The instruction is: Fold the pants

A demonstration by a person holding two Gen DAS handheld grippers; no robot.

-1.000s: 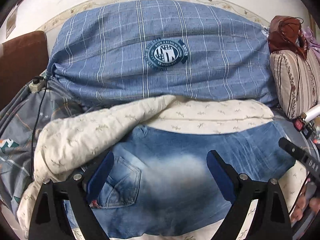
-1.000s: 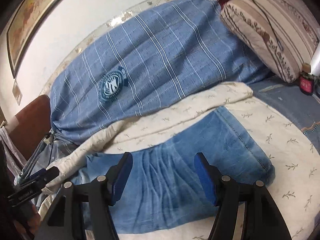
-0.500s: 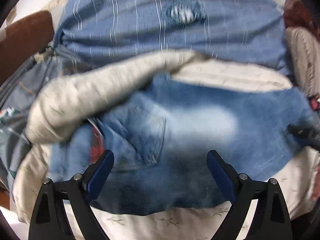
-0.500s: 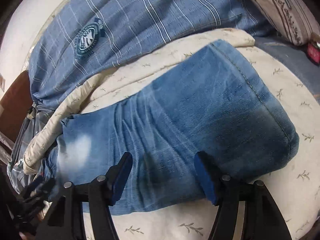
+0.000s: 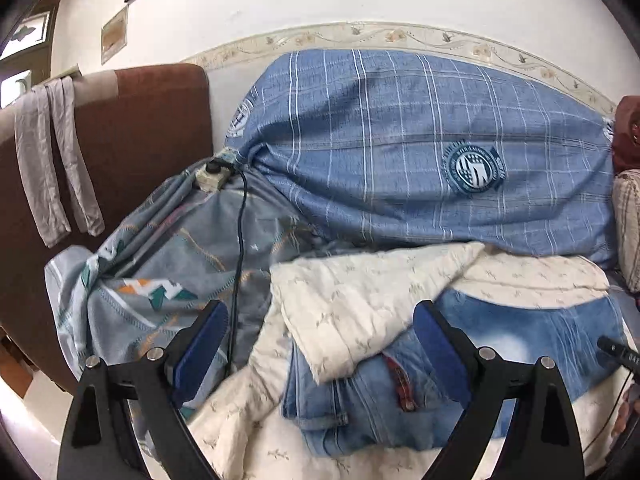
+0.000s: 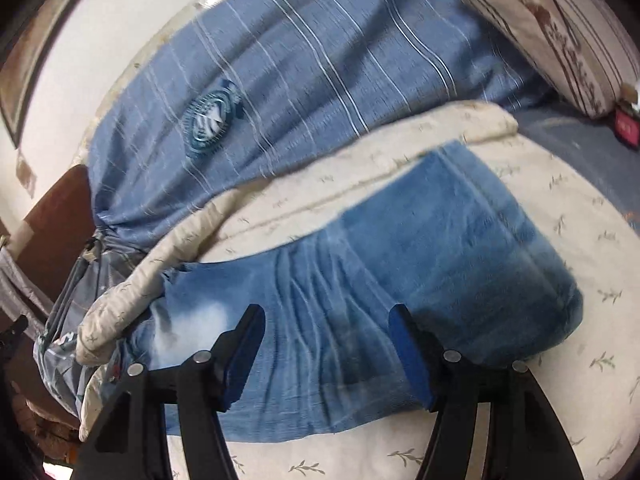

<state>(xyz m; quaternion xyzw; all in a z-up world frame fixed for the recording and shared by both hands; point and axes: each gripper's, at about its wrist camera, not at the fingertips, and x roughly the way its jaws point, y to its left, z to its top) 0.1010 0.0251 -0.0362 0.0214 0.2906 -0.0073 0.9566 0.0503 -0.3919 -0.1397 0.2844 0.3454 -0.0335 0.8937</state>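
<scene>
Bed quilt [image 5: 360, 300] carries folded jeans [image 6: 400, 280] (blurry); left gripper [image 5: 320, 344] jaws wide, empty; right gripper [image 6: 326, 354] jaws apart over jeans, not gripping.

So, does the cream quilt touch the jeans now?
Touching. In the left wrist view a fold of the cream quilt lies over the jeans.

Jeans [image 5: 400, 396]: the cream quilt's [image 5: 360, 304] flap covers the upper left part in the left wrist view; waistband end hidden.
Right wrist view: motion-blurred throughout; denim [image 6: 400, 264] weave and the badge [image 6: 210, 118] lettering unreadable.
Striped pillow [image 5: 628, 224]: cut by the right picture edge.
Right gripper [image 5: 616, 354]: only a black tip shows at the right edge; lettering too small.
</scene>
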